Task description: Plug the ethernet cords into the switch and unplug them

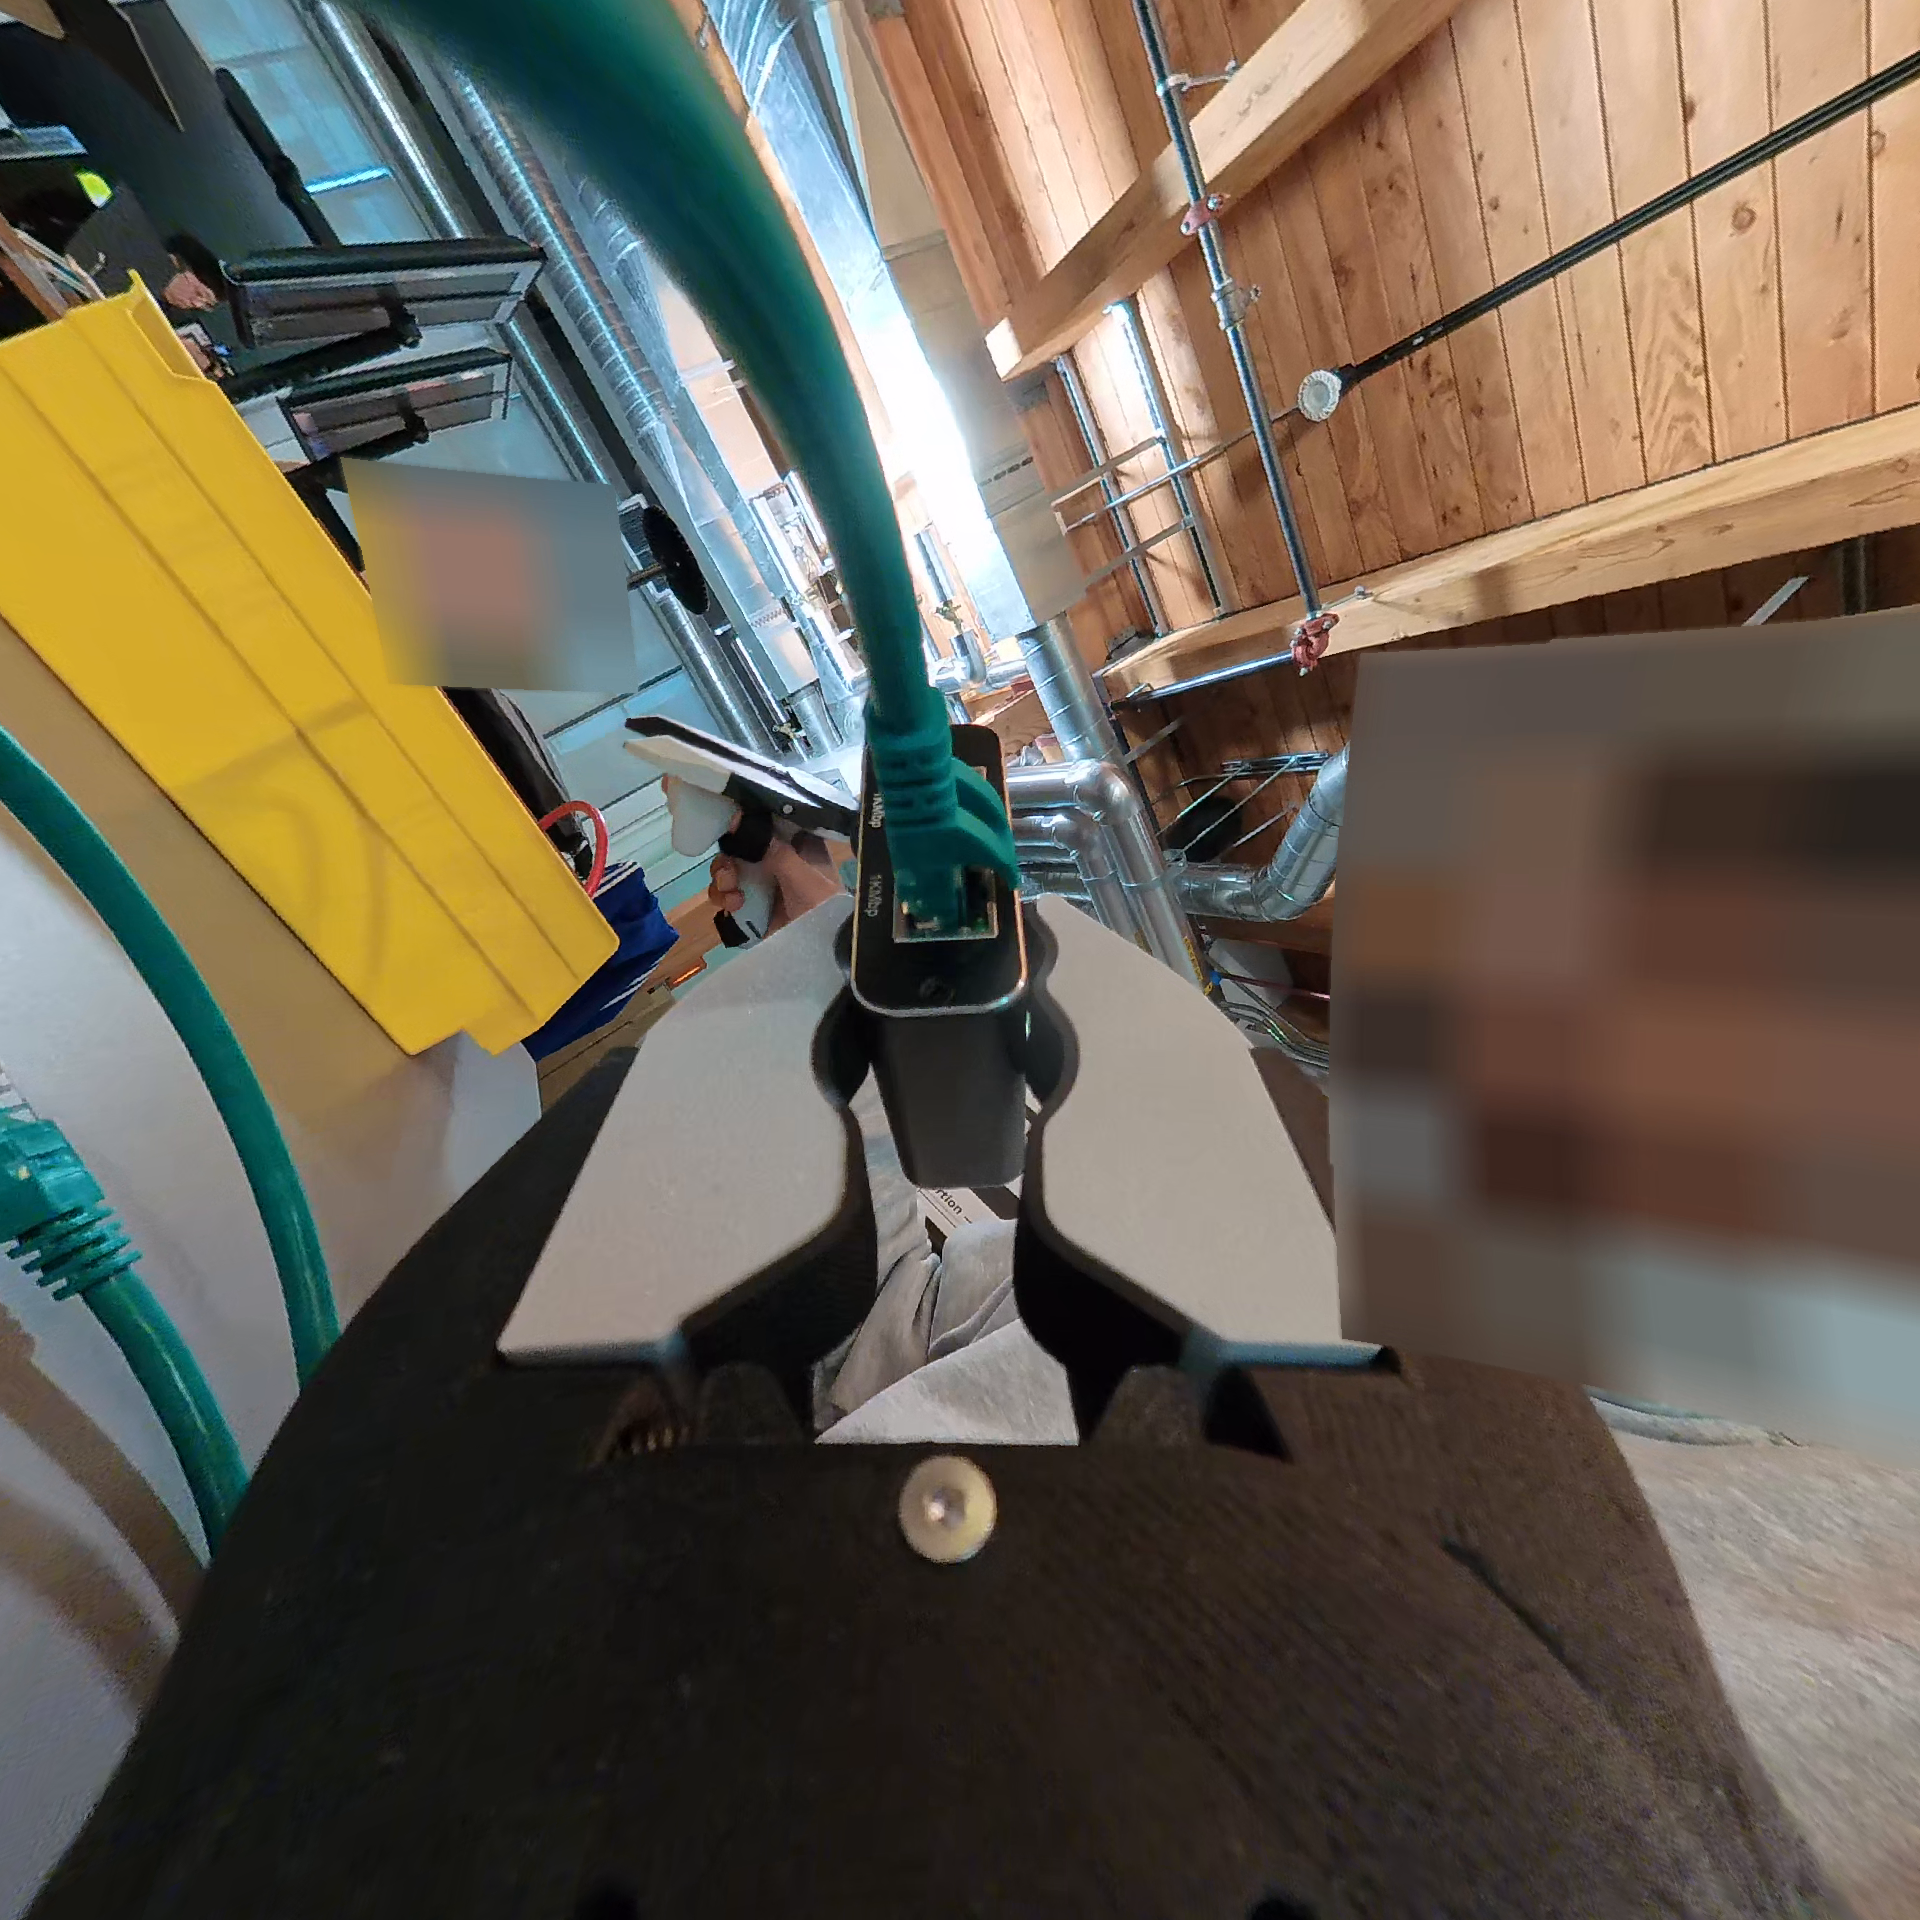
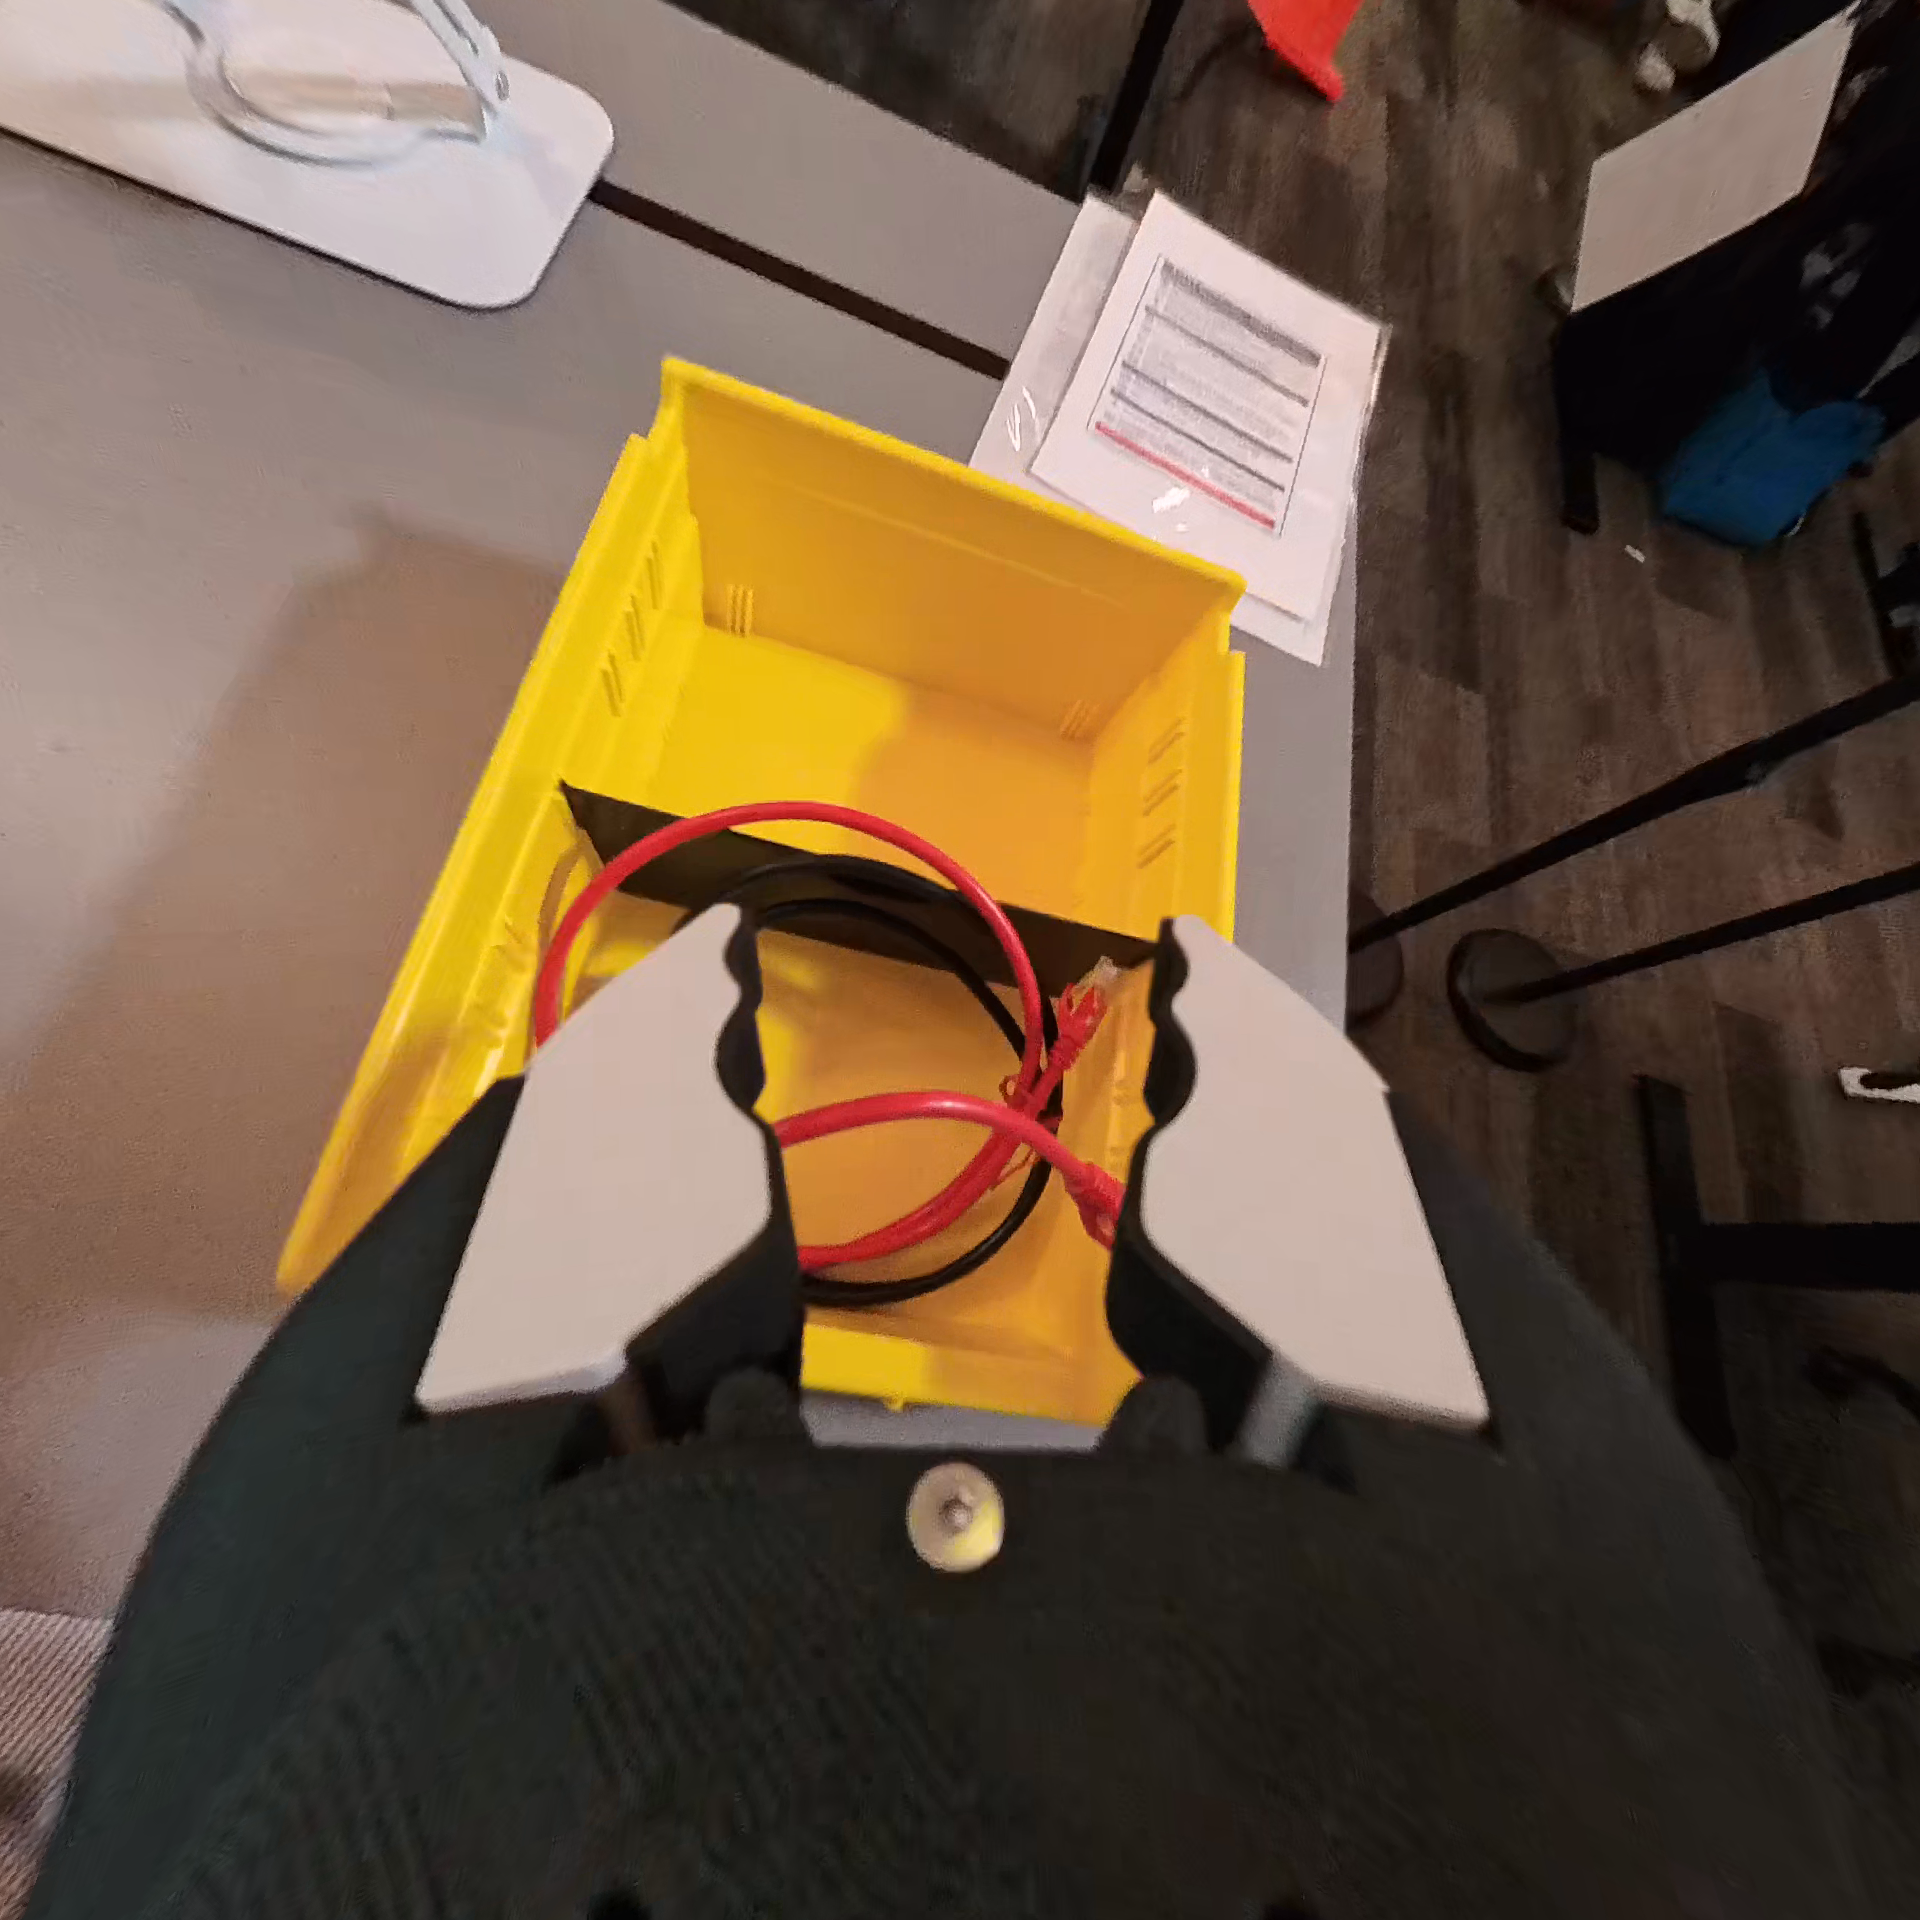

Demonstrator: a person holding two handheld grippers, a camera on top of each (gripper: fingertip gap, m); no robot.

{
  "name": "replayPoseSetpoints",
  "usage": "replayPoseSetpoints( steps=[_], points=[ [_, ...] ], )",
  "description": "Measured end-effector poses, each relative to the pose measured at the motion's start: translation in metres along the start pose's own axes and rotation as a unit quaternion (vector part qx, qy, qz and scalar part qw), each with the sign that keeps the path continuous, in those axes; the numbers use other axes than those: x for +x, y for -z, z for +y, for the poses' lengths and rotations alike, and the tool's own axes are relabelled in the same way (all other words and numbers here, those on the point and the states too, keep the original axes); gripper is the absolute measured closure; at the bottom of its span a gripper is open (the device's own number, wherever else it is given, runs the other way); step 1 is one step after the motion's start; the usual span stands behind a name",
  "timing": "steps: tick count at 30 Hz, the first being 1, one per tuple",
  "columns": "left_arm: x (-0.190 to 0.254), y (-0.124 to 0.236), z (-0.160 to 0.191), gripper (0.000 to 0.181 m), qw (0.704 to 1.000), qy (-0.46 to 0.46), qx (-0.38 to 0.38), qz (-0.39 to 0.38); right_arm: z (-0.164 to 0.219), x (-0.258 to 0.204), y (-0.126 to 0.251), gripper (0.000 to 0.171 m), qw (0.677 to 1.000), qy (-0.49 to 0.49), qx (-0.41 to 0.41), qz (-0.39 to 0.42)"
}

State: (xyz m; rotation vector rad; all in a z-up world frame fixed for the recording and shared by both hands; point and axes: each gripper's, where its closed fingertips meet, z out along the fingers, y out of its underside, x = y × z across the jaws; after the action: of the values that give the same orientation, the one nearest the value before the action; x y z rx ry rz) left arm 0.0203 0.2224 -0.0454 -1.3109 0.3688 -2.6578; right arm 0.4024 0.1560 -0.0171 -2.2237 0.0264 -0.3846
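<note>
My left hand-held gripper (image 1: 940,1023) clamps the switch (image 1: 935,966), 1 green cord (image 1: 831,499) plugged in, while my right hand-held gripper (image 2: 951,1039) hangs open over the yellow bin (image 2: 935,644), nearer the red cord (image 2: 904,1127) directly below.

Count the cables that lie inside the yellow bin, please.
2. A red cable and a black cable, coiled together in the yellow bin's near compartment. The right gripper may hide more.
</note>
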Motion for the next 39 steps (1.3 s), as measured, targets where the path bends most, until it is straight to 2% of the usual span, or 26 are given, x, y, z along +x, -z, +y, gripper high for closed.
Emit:
replayPoseSetpoints(
  steps=[3,5,7,9,12,16,18,21,23,26,31,33,34,39],
  points=[
    [-0.001,-0.001,0.001,0.156,1.0,-0.002,-0.004,-0.003,-0.031,-0.021,0.016,0.101,0.997,0.013,0.078,-0.026],
    [-0.002,-0.002,0.004,0.156,1.0,-0.007,-0.013,-0.009,-0.058,-0.055,0.031,0.106,0.986,0.02,0.145,-0.078],
    [-0.003,-0.004,0.009,0.156,0.999,-0.016,-0.028,-0.017,-0.082,-0.107,0.047,0.112,0.962,0.015,0.213,-0.167],
    [-0.006,-0.007,0.016,0.156,0.998,-0.027,-0.049,-0.032,-0.095,-0.17,0.059,0.119,0.923,-0.004,0.258,-0.286],
    [-0.016,-0.009,0.028,0.156,0.992,-0.048,-0.088,-0.072,-0.081,-0.262,0.056,0.12,0.864,-0.034,0.229,-0.448],
    [-0.024,-0.012,0.046,0.156,0.979,-0.082,-0.15,-0.109,-0.048,-0.335,0.026,0.121,0.841,-0.047,0.171,-0.511],
    [-0.028,-0.012,0.059,0.156,0.968,-0.1,-0.192,-0.127,-0.041,-0.352,0.024,0.124,0.814,-0.08,0.161,-0.552],
    [-0.033,-0.01,0.075,0.156,0.959,-0.076,-0.239,-0.132,-0.036,-0.356,0.034,0.124,0.722,-0.178,0.107,-0.66],
    [-0.03,-0.012,0.085,0.156,0.962,-0.02,-0.252,-0.106,-0.033,-0.353,0.031,0.119,0.681,-0.224,0.081,-0.692],
    [-0.038,-0.008,0.102,0.155,0.95,0.018,-0.29,-0.118,-0.021,-0.359,0.029,0.12,0.678,-0.202,0.054,-0.705],
    [-0.05,0.001,0.127,0.155,0.918,0.007,-0.364,-0.157,0.01,-0.393,0.041,0.125,0.678,-0.101,0.001,-0.728],
    [-0.057,0.006,0.129,0.155,0.909,-0.001,-0.375,-0.18,0.016,-0.401,0.042,0.153,0.693,-0.064,0.002,-0.718],
    [-0.062,0.007,0.127,0.151,0.907,-0.013,-0.372,-0.195,0.013,-0.4,0.038,0.16,0.71,-0.057,0.02,-0.702],
    [-0.053,-0.008,0.093,0.116,0.948,-0.047,-0.264,-0.17,-0.018,-0.381,0.028,0.164,0.745,-0.112,0.124,-0.646]
  ],
)
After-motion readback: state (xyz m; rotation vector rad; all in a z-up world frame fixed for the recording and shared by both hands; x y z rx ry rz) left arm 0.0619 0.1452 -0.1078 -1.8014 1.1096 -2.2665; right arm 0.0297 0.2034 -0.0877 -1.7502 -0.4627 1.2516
